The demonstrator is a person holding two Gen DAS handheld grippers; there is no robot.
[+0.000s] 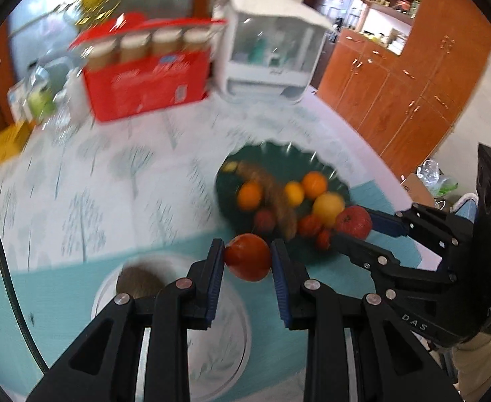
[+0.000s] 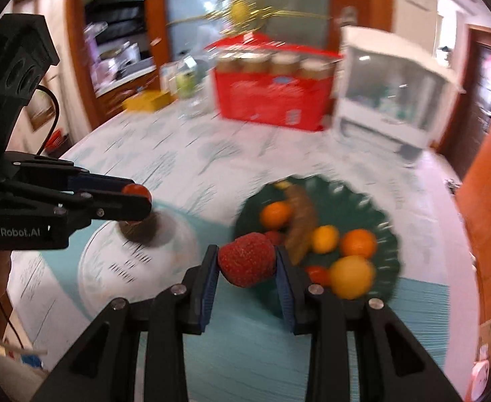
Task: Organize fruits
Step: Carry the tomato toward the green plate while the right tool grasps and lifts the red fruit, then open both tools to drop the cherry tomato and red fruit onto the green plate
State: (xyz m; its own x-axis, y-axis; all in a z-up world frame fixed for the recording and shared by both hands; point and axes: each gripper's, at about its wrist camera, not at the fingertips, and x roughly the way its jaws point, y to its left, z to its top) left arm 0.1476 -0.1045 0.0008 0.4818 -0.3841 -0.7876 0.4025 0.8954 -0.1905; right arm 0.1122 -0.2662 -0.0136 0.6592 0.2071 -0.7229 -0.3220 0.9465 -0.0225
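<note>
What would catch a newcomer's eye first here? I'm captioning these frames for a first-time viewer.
Each gripper's fingers pinch a red fruit: the left gripper a smooth tomato, the right gripper a strawberry. Just beyond them a dark green plate holds a colourful heap of fruit, and a red carton stands at the table's far side.

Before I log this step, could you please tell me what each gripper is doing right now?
Left gripper: shut on a tomato.
Right gripper: shut on a strawberry.
</note>
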